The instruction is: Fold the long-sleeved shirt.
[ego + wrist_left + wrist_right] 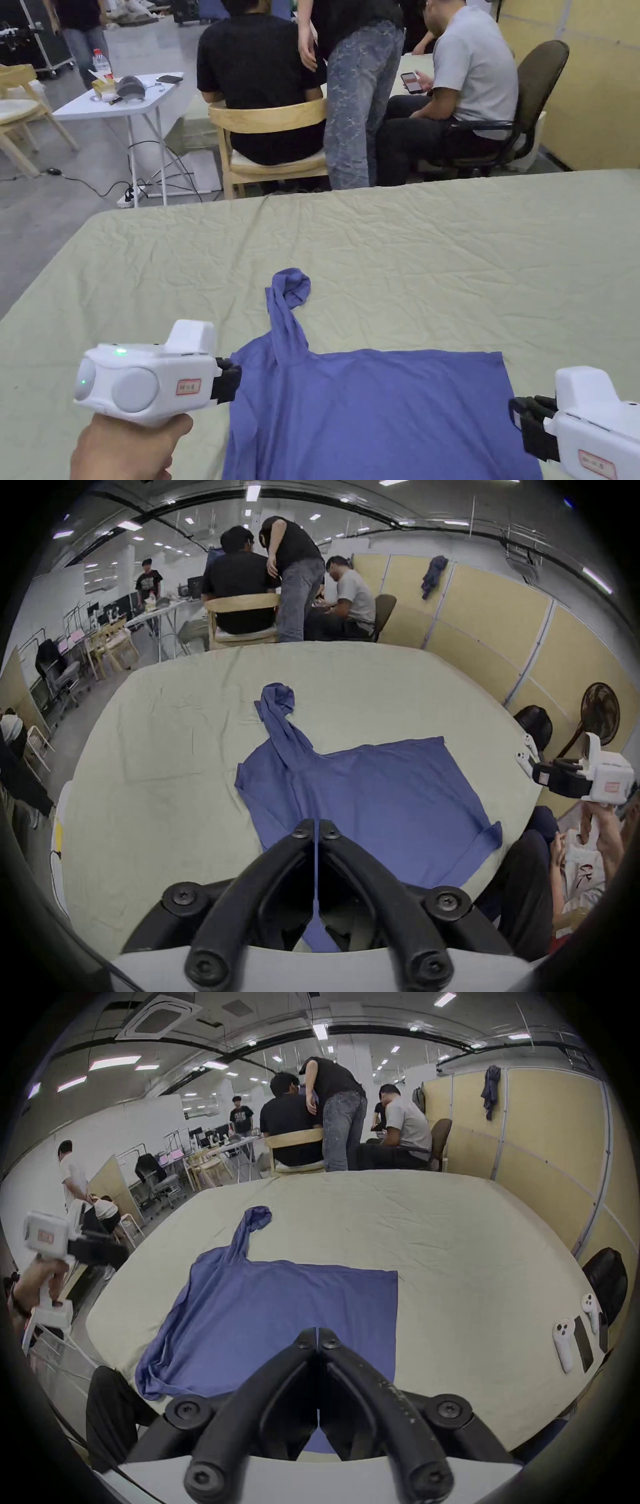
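Blue long-sleeved shirt (375, 412) spread flat on cloth-covered desk (437, 262), one sleeve (286, 306) stretched away. Left gripper (317, 830) fingers clenched on a thin fabric strip; right gripper (317, 1336) fingers closed above shirt, seemingly pinching fabric.

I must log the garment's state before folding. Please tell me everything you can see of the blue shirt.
The shirt is blue, of thin, soft-looking cloth, lying mostly flat on the green sheet. Its body makes a broad, fairly smooth panel with a straight far edge. One long sleeve runs away from the person, twisted narrow, its end curled over. In the left gripper view, the near left edge is bunched. The left hand-held gripper is shut, with a thin strip of the cloth caught between its jaws.
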`<action>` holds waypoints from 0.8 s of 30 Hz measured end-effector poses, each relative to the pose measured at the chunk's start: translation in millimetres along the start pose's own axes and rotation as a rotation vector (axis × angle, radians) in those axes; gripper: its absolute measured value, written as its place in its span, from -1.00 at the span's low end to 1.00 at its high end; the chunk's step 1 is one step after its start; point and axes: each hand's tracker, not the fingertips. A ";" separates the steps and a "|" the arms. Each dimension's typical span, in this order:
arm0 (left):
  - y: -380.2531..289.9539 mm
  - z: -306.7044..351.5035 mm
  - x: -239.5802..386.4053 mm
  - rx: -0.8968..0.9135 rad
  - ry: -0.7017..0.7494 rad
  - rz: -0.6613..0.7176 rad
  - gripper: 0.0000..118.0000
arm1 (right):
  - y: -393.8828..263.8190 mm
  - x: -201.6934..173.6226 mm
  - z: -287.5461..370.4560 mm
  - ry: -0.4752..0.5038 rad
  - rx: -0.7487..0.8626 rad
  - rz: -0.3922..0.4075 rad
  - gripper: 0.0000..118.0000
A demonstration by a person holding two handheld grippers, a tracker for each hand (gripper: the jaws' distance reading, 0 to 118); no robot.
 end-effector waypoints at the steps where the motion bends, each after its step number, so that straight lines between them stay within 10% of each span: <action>1: 9.3 -13.6 -3.9 -0.022 0.008 -0.009 -0.97 | 1.5 1.1 -5.2 -0.002 -0.005 0.002 -0.99; 3: 23.6 -38.1 -10.0 -0.034 0.024 -0.023 -0.69 | 5.8 3.7 -16.3 0.004 -0.029 0.005 -1.00; 6: 42.9 -84.4 -23.3 -0.105 0.048 -0.031 0.28 | 10.5 7.3 -33.8 0.003 -0.052 0.005 -1.00; 24: 62.2 -284.6 -60.3 -0.408 0.058 -0.035 0.02 | -5.4 25.4 -133.3 -0.005 -0.239 -0.019 -1.00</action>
